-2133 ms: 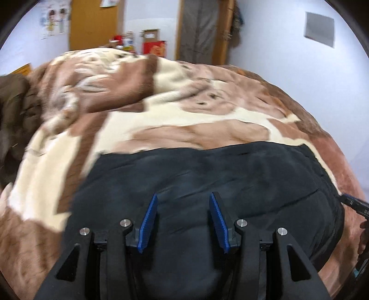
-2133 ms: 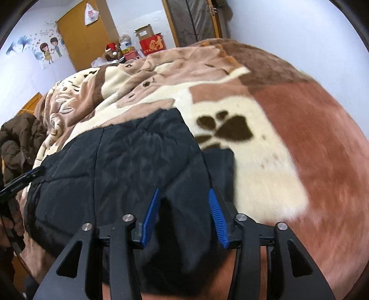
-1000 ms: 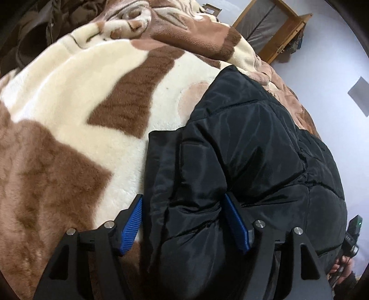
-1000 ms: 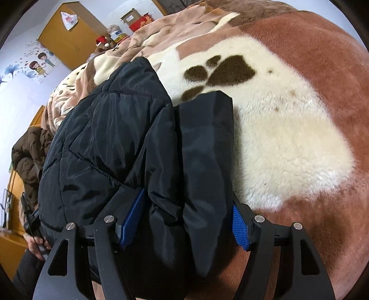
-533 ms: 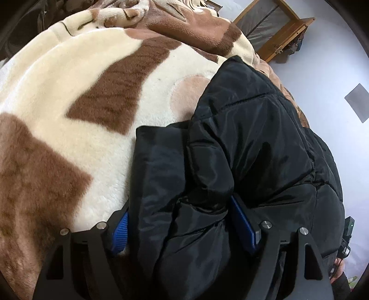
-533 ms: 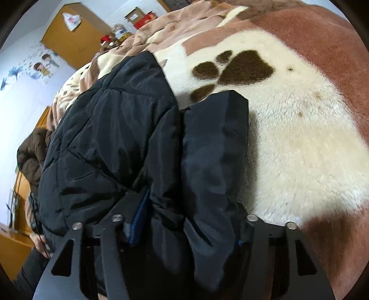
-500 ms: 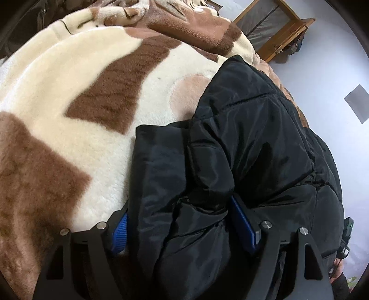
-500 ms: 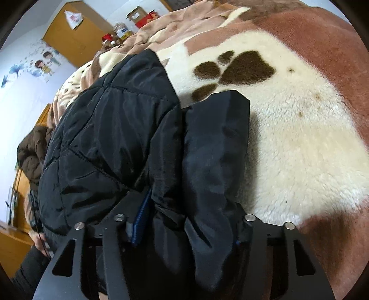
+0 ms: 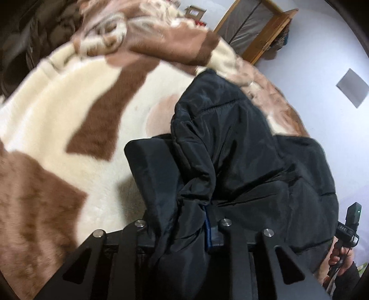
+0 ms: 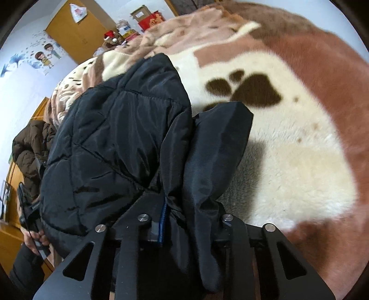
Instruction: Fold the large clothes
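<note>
While your left gripper (image 9: 184,228) is closing, its jaws already pinch a bunched fold of the black puffer jacket (image 9: 242,147), with fabric spilling over both fingers so only a strip of one blue pad (image 9: 208,233) shows. Your right gripper (image 10: 184,221) is closing too, clamped on the jacket's other end, one blue pad (image 10: 163,221) peeking out beside the gathered cloth. The jacket lies on the fleece blanket (image 9: 69,110), its near edge raised off the pile where you grip it, the rest draped back across the blanket. On each side a flat black sleeve or flap (image 10: 221,138) hangs just beside the quilted body, casting a shadow on the cream patch. A dark brown paw print (image 10: 251,90) on the blanket sits just beyond the jacket in the right wrist view. A brown coat (image 10: 30,147) is heaped at the blanket's edge, beyond the jacket's far side there. Your hand on the other handle (image 9: 341,256) shows past the jacket's edge in the left wrist view. A wooden door (image 10: 76,30) and boxes (image 10: 147,16) stand well beyond the blanket.
</note>
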